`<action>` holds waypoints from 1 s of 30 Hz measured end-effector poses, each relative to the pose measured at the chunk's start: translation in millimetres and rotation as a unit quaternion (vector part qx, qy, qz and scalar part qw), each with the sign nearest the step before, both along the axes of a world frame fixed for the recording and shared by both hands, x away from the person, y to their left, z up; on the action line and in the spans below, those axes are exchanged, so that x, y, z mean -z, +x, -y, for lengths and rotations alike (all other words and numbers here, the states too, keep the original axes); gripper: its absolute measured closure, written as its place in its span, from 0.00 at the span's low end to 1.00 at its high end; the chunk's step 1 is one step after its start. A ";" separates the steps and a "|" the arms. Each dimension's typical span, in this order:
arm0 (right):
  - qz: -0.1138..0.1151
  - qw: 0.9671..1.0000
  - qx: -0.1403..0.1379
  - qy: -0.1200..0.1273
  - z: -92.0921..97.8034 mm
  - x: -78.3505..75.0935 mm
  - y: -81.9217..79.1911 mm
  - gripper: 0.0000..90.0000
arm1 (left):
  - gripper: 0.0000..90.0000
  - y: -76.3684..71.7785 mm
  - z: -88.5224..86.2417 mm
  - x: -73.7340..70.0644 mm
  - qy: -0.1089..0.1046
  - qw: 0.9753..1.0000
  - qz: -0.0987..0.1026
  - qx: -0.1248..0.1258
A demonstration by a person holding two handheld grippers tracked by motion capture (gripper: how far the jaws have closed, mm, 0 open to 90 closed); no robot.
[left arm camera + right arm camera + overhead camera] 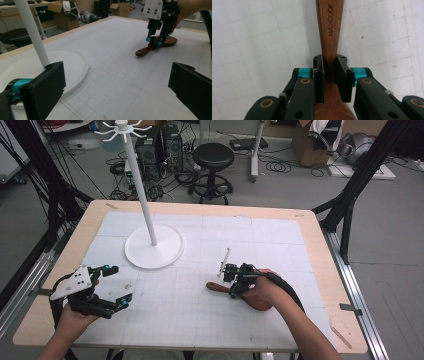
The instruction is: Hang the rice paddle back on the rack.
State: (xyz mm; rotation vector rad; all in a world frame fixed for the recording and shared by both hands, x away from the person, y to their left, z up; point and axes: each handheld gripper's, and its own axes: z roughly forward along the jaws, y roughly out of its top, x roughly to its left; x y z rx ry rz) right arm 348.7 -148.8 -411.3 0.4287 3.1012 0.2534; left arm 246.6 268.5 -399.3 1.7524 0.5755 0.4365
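1. Forearms coming in from the near edge of the table (320, 270), one gripper per hand. Tabletop: pale wood rim, white gridded mat (200, 310) over most of it, a bit scuffed and speckled.
2. Left gripper (116, 286) near the front-left corner, jaws spread wide with nothing between them. Grey three-cornered plate on top, teal bits at the finger joints. Plenty of bare mat between it and the other hand.
3. Right gripper (231, 274) front-right of centre, tilted down, jaws clamped on the neck of the wooden spoon (220, 289). Close up in the right gripper view: black pads (320, 80) squeezing the handle from both sides, right where it narrows before widening into the bowl.
4. Wooden spoon (330, 25): dark reddish-brown, smooth, flat tapered handle with "MAXCOOK" printed along it. Lying flat on the mat, long axis roughly left-right in the high view, rounded handle end pointing left toward table centre, bowl end tucked under the right hand. Same spoon in the left gripper view (143, 51), handle end sticking out past the gripper.
5. Further back, left of centre: white stand (154, 247), round flat base, tall thin pole, hooked arms at the top. Well apart from the spoon, open mat in between.
6. Beyond the far edge: black stool (213, 157), cables, cardboard boxes.
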 end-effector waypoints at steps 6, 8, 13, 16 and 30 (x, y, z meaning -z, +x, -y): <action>-0.003 0.998 0.026 0.053 13.4 -9.7 -1.0 0.87 | 0.02 0.0 0.5 0.5 0.001 1.000 -0.001 0.000; 0.001 0.998 0.028 0.062 15.7 -11.5 -2.7 0.87 | 0.02 0.0 0.7 0.6 0.001 1.000 -0.001 0.000; 0.011 0.996 0.027 0.080 20.2 -17.1 -4.6 0.87 | 0.02 -0.1 1.5 1.1 0.000 1.000 -0.002 0.000; 0.017 0.995 0.029 0.095 22.8 -21.6 -5.2 0.87 | 0.02 0.0 1.3 1.1 0.001 1.000 -0.002 0.000; 0.022 0.988 0.045 0.144 33.9 -38.7 -7.9 0.87 | 0.02 -0.1 1.7 1.1 0.001 1.000 -0.002 0.001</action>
